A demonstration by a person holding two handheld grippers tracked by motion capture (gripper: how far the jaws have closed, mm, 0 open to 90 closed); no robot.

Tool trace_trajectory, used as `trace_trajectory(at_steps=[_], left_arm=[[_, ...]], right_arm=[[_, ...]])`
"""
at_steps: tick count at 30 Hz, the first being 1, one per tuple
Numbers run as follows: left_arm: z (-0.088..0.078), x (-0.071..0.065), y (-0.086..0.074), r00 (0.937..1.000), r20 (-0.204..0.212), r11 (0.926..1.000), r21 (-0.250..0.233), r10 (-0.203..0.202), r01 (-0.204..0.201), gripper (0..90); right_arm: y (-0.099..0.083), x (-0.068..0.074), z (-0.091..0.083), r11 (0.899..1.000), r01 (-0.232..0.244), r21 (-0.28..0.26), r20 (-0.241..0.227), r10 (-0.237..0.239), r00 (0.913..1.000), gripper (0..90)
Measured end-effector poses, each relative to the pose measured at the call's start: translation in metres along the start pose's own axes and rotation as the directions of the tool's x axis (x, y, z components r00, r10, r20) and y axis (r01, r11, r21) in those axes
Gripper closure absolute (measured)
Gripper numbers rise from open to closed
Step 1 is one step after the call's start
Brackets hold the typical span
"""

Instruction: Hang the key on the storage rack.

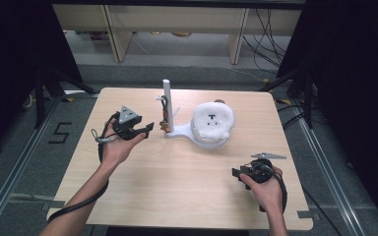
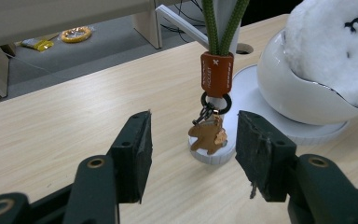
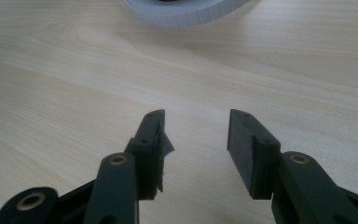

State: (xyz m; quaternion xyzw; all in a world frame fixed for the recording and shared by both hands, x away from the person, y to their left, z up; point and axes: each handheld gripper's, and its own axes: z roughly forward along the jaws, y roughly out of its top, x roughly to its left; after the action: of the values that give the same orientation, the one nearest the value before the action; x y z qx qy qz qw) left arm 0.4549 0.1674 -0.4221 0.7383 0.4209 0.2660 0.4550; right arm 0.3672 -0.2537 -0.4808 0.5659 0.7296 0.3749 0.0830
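The left gripper, jaws spread, faces the hanging bear charm, seemingly to pinch it (the right gripper rests spread, empty).

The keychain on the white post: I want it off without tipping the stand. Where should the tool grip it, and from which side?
Grip the orange sleeve, probably: it is the stiffest, widest part, hanging upright beneath the green cord. Come level from the left tool side, jaws either side; the bear charm below dangles loosely.

Light wooden table with white stand and bowl base.
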Motion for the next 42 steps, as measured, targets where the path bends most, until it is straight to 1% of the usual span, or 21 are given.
trace_trajectory(at_steps=[7,10,17,18,20,22,23,24,25,27,29,30,32,33,36,37,38,39,40,41,42], left_arm=[[-0.014,0.0,-0.006,1.0,-0.001,1.0,0.0,0.003,-0.003,45.1],[-0.022,0.0,-0.009,1.0,0.001,1.0,0.005,0.005,-0.005,45.0],[-0.041,-0.001,-0.023,0.9999,0.013,1.0,-0.004,0.007,-0.007,44.6],[-0.045,-0.002,-0.028,0.9998,0.021,0.9999,-0.011,-0.002,0.002,44.6],[-0.05,-0.002,-0.033,0.9998,0.018,0.9999,-0.012,0.0,0.0,44.4],[-0.053,-0.002,-0.035,0.9998,0.02,0.9999,-0.013,-0.001,0.002,44.3],[-0.056,-0.001,-0.039,0.9997,0.023,0.9999,-0.017,-0.002,0.002,44.2],[-0.058,-0.001,-0.04,0.9997,0.026,0.9998,-0.02,-0.001,0.001,43.9],[-0.061,-0.001,-0.043,0.9997,0.024,0.9997,-0.025,-0.003,0.004,43.5],[-0.066,-0.001,-0.048,0.9998,0.021,0.9993,-0.037,-0.006,0.007,43.0],[-0.07,-0.001,-0.054,0.9998,0.019,0.999,-0.044,-0.001,0.002,42.5],[-0.075,-0.001,-0.06,0.9999,0.014,0.999,-0.045,-0.005,0.006,42.4],[-0.076,0.0,-0.064,0.9998,0.016,0.9987,-0.049,-0.008,0.008,42.1],[-0.078,0.0,-0.067,0.9999,0.008,0.9991,-0.042,-0.007,0.007,42.0],[-0.084,0.001,-0.083,0.9998,0.003,0.9986,-0.048,-0.021,0.021,41.8],[-0.084,0.001,-0.083,0.9998,0.003,0.9986,-0.048,-0.021,0.021,41.7],[-0.087,0.002,-0.091,0.9997,0.001,0.9987,-0.045,-0.024,0.024,41.5],[-0.087,0.002,-0.091,0.9997,0.001,0.9987,-0.045,-0.024,0.024,41.2],[-0.088,0.003,-0.095,0.9995,0.0,0.9986,-0.043,-0.03,0.03,41.1],[-0.089,0.003,-0.099,0.9994,-0.008,0.9987,-0.038,-0.034,0.033,41.0],[-0.091,0.005,-0.107,0.999,-0.013,0.9984,-0.038,-0.042,0.041,40.9]], right_arm=[[0.0,0.0,-0.001,1.0,-0.006,-0.006,0.002,0.006,1.0,56.9],[0.0,-0.002,-0.001,1.0,0.011,-0.017,0.007,-0.011,0.9999,56.8],[0.0,0.0,-0.001,1.0,-0.003,-0.004,0.0,0.003,1.0,56.2],[0.0,0.0,-0.001,1.0,-0.003,-0.006,0.0,0.003,1.0,56.2],[0.001,-0.002,-0.001,1.0,0.02,-0.014,0.009,-0.02,0.9998,56.1],[0.001,-0.001,-0.002,1.0,0.008,-0.003,0.014,-0.008,0.9999,56.1],[0.0,-0.001,-0.001,1.0,0.007,-0.017,0.006,-0.007,1.0,56.0],[0.001,-0.003,-0.002,1.0,0.026,-0.015,0.009,-0.026,0.9996,55.9],[0.001,-0.001,-0.003,1.0,0.005,-0.002,0.024,-0.005,0.9997,55.8],[0.001,-0.003,-0.002,1.0,0.029,-0.01,0.017,-0.029,0.9994,55.7],[0.001,-0.003,-0.002,0.999,0.028,-0.016,0.009,-0.028,0.9996,55.6],[0.001,-0.003,-0.001,0.999,0.029,-0.016,0.021,-0.029,0.9994,55.6],[0.0,-0.002,-0.001,1.0,0.012,-0.017,0.021,-0.012,0.9997,55.5],[0.0,-0.002,-0.001,1.0,0.017,-0.017,0.01,-0.016,0.9998,55.4],[0.0,-0.003,-0.002,1.0,0.012,-0.009,0.025,-0.011,0.9996,55.1],[0.0,-0.003,-0.002,1.0,0.013,-0.01,0.026,-0.012,0.9996,54.9],[-0.001,-0.002,-0.002,1.0,0.003,-0.005,0.024,-0.003,0.9997,54.8],[-0.001,0.001,-0.003,0.999,-0.038,0.004,0.024,0.038,0.999,54.7],[-0.001,-0.002,-0.001,1.0,0.001,-0.016,0.019,-0.001,0.9998,54.5],[-0.001,-0.003,0.0,1.0,0.014,-0.016,0.023,-0.013,0.9996,54.4],[-0.002,-0.001,0.0,1.0,-0.012,-0.009,0.025,0.012,0.9996,54.2]])
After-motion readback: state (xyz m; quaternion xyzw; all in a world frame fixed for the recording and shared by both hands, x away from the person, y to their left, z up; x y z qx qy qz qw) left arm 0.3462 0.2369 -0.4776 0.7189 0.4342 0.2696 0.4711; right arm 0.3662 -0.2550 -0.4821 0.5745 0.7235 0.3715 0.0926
